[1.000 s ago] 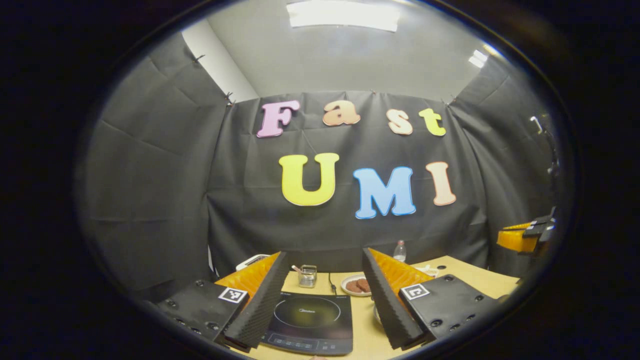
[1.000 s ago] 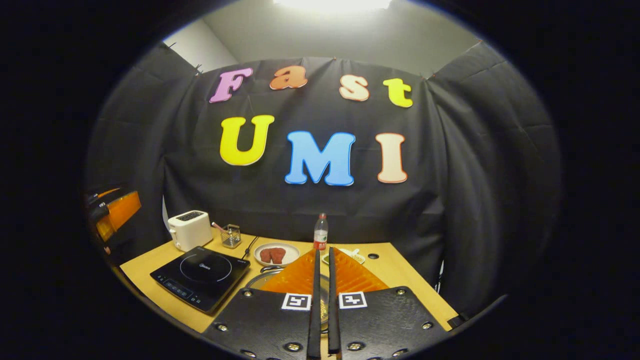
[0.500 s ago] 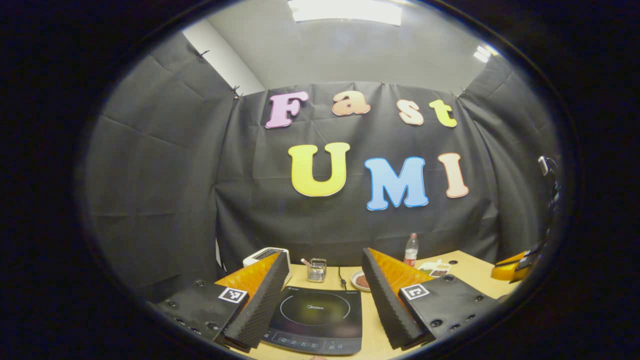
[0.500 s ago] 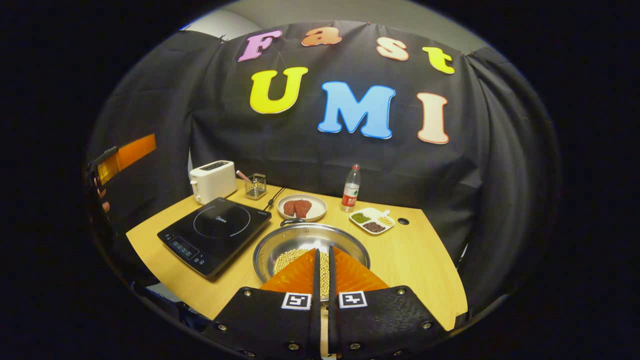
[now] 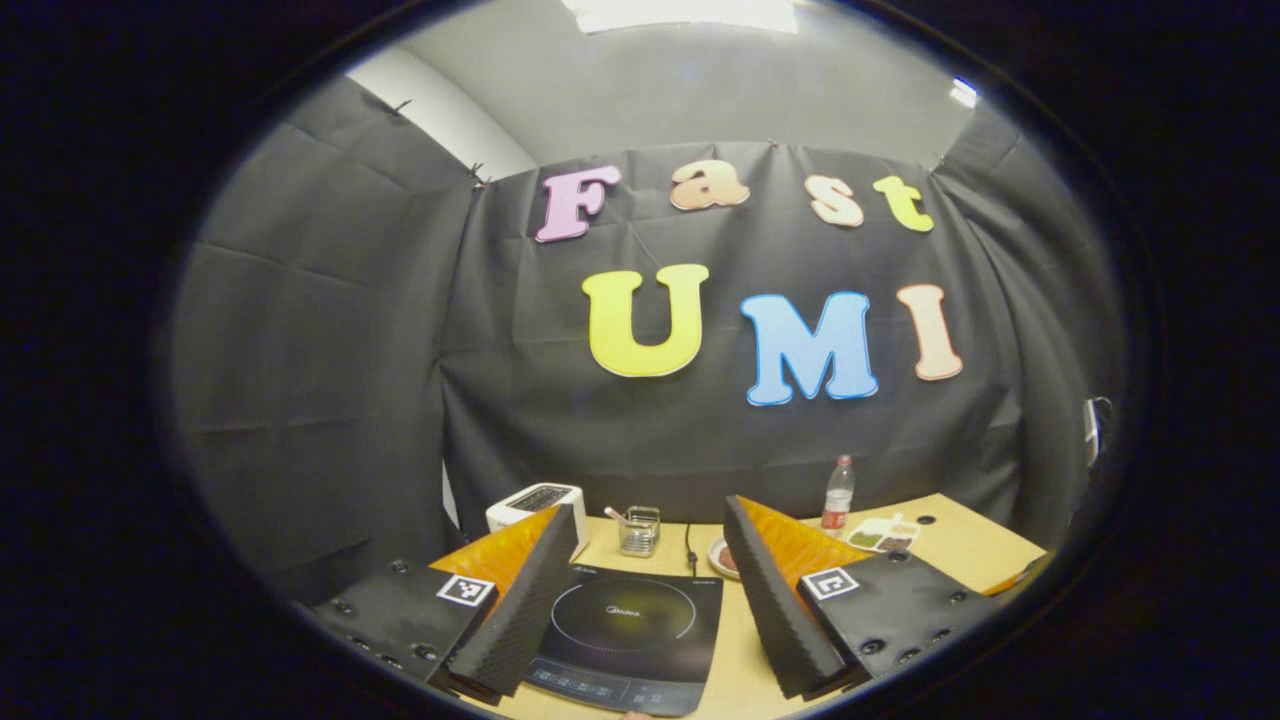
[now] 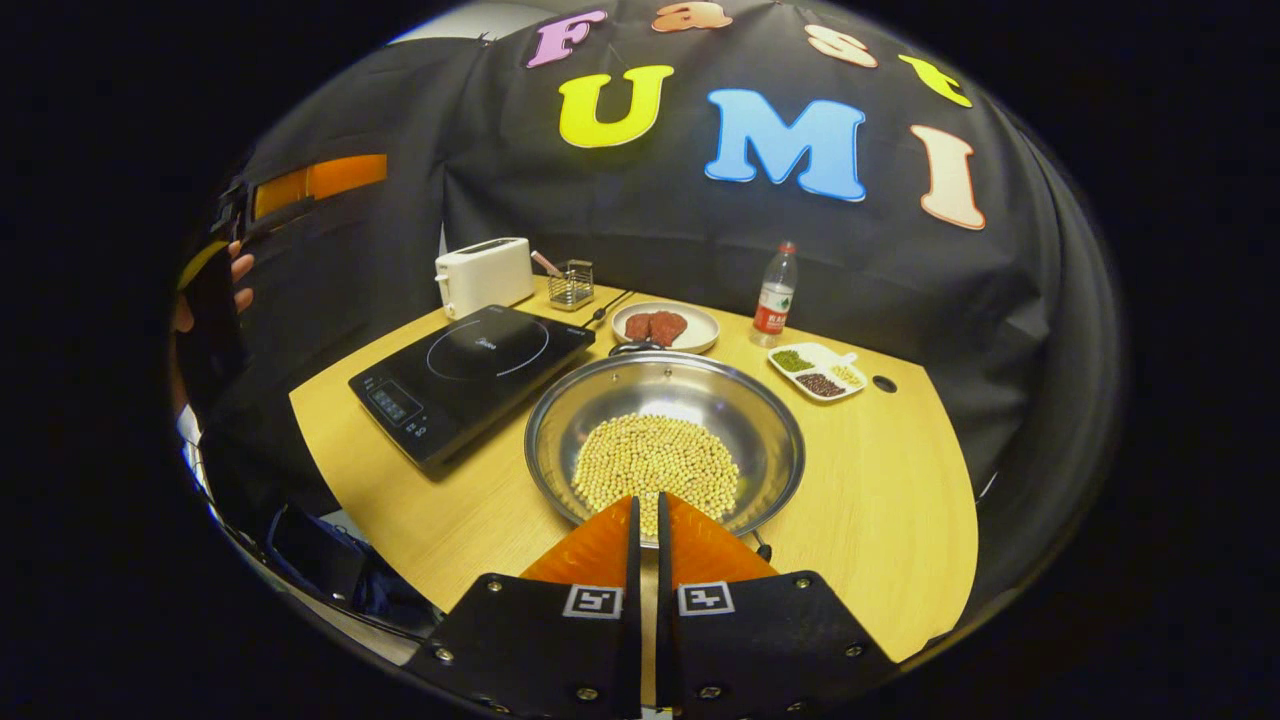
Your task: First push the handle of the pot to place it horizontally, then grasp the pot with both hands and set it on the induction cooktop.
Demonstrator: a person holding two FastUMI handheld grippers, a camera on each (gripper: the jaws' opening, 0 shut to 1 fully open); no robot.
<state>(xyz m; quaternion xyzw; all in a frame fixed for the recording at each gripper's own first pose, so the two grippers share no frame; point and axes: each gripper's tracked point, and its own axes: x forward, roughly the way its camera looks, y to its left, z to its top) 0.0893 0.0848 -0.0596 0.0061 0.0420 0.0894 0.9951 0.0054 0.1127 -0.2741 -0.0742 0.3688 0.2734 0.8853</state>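
Jaws over pot (image 6: 664, 430), near handle (image 6: 762, 546) mostly hidden.

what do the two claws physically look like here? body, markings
Both match: each claw, left and right, has two wedge-shaped fingers on flat black plates with round screw heads. Each plate carries a small square black-and-white tag near the finger base. The left claw's finger pads are ridged. No cables visible on either.

My left gripper (image 5: 650, 560): jaws spread wide, nothing between them. My right gripper (image 6: 645, 545): jaws nearly closed, narrow slit, held empty and tilted downward.
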